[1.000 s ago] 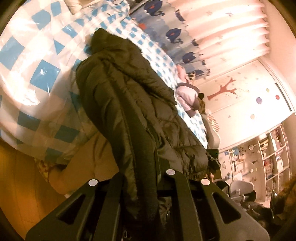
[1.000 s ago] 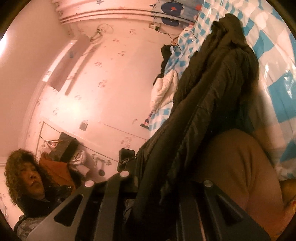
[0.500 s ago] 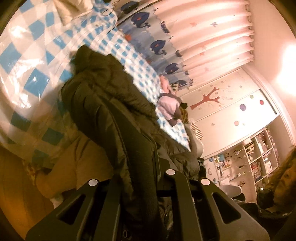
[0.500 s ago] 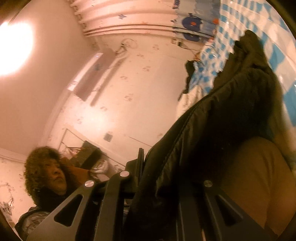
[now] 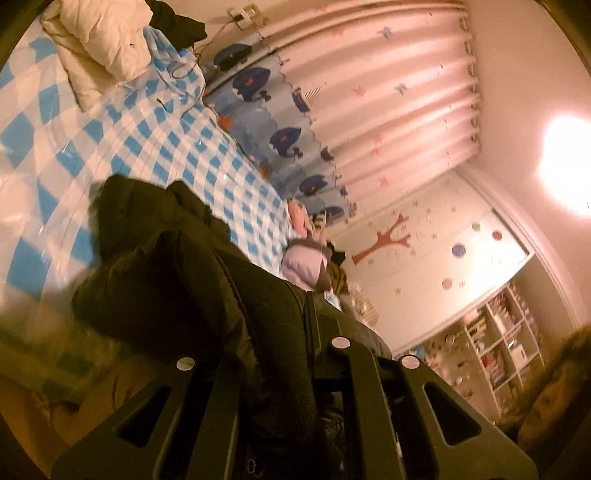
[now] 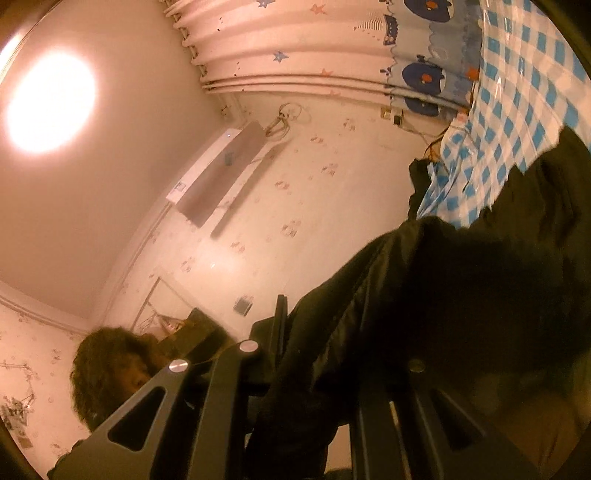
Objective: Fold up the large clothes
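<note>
- While both grippers clamp the dark coat (image 5: pixel 207 295), its padded bulk fills the space ahead of each tool and blocks most of the near view.
- Left gripper (image 5: pixel 284 354): jaws pinched together on a fold of the coat, which runs out from between the fingers and spreads forward and to the left onto the checked bed cover (image 5: pixel 147 140).
- Ahead of the left gripper, beyond the coat, a cream quilted jacket (image 5: pixel 99 48) lies bunched at the far end of the bed, with a black garment (image 5: pixel 177 22) just beside it.
- To the right of the coat, past the bed's edge, a pink-and-lilac garment (image 5: pixel 306 262) sits heaped.
- Farther right of the left gripper, a whale-print curtain (image 5: pixel 369 110) hangs in folds; a wardrobe door (image 5: pixel 424 266) with a red tree decal and open shelves (image 5: pixel 491 354) stand beyond it.
- Right gripper (image 6: pixel 332 373): jaws nearly closed on the coat's edge, the fabric draping over the right finger and hiding it.
- Above and right of that gripper, the coat lies against the checked cover.
- To its left, a person's curly hair (image 6: pixel 107 365) shows low; an air conditioner (image 6: pixel 218 177) is on the wall above, and a ceiling lamp (image 6: pixel 51 99) glares at upper left.
</note>
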Demonstrator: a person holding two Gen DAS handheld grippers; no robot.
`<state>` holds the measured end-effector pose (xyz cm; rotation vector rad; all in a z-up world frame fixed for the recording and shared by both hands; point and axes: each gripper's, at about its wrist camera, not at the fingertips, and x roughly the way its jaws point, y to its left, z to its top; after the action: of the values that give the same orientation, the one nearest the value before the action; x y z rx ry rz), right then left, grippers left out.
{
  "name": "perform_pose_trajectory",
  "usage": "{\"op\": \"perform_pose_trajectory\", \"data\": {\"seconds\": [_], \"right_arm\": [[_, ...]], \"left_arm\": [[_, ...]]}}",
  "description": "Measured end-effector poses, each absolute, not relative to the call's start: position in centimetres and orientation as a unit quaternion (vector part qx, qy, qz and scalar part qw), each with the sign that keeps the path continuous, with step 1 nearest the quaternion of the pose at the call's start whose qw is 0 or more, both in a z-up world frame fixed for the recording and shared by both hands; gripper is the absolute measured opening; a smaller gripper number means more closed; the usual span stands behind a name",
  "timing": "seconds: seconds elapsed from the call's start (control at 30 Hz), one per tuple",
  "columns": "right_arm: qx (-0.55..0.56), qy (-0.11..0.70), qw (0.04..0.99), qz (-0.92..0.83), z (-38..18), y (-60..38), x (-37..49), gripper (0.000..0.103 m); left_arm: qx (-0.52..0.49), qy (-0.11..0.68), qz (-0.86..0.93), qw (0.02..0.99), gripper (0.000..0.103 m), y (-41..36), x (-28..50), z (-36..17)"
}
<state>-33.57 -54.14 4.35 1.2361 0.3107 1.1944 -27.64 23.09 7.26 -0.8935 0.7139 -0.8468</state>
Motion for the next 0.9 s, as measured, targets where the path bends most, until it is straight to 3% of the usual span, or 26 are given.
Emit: {"op": "perform_pose_trajectory", "data": {"seconds": [0.4,0.9], "right_arm": [[0.564,0.17,0.675,0.445,5.8,-54.7,-20.4,0.012],[0.602,0.278,0.685,0.302,-3.7,-54.9,-7.9,0.014]], "left_arm": [[-0.458,0.335,-0.327,0.756,0.005,21.3,-13.0,6.4],[-0.466,0.398,-0.22,0.759,0.005,18.2,0.0,-3.1]]}}
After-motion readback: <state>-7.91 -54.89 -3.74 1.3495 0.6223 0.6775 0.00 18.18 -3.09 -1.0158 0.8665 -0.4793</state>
